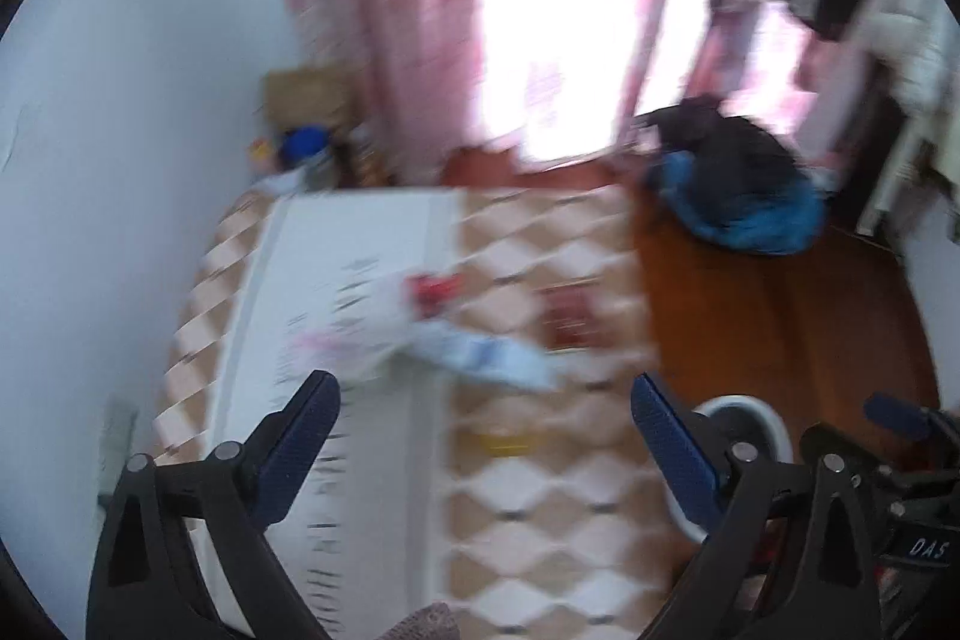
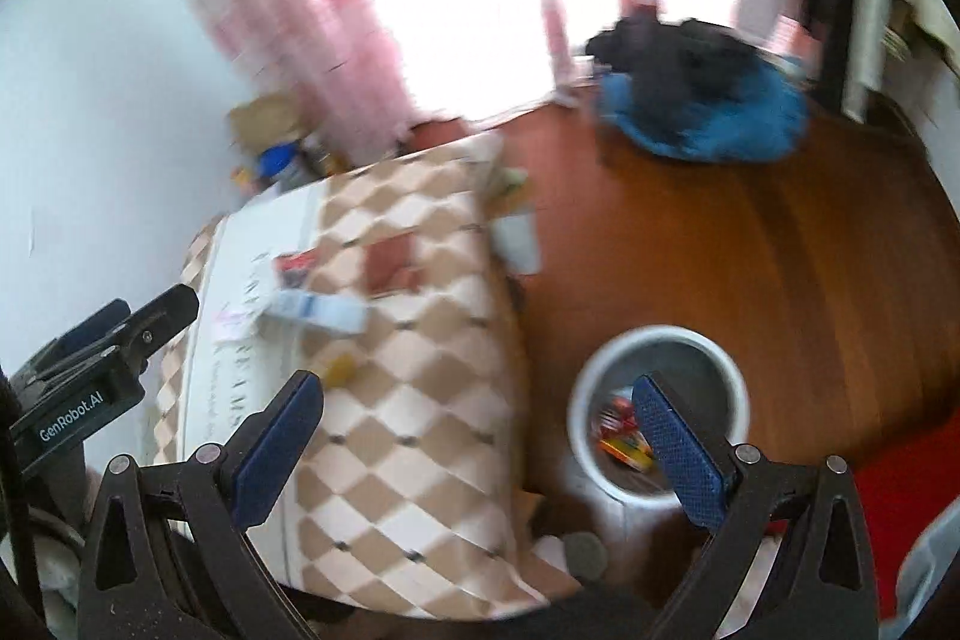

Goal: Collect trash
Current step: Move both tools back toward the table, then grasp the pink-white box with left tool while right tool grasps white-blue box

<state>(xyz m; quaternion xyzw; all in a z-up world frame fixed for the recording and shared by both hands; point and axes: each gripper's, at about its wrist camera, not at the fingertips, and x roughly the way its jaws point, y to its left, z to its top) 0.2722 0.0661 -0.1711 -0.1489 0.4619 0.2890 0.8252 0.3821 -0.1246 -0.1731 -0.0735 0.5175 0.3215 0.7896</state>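
Observation:
Trash lies on a checkered bed cover (image 1: 540,520) (image 2: 420,400): a red wrapper (image 1: 435,293) (image 2: 295,263), a blue-and-white packet (image 1: 486,357) (image 2: 321,309), a dark red packet (image 1: 567,313) (image 2: 393,262) and a small yellow piece (image 1: 504,443) (image 2: 342,367). My left gripper (image 1: 483,436) hangs open over the cover, short of the blue-and-white packet, nothing between its fingers. My right gripper (image 2: 474,436) is open too, straddling the bed edge. A white round bin (image 2: 660,412) (image 1: 744,418) stands on the floor right of the bed, with colourful wrappers inside.
A white printed strip (image 1: 336,340) runs along the cover by the pale wall. A blue and black pile of cloth (image 1: 738,196) (image 2: 702,100) sits on the wooden floor (image 2: 780,250). Pink curtains (image 2: 300,10) and clutter (image 1: 300,142) stand beyond the bed. Something red (image 2: 900,484) lies at right.

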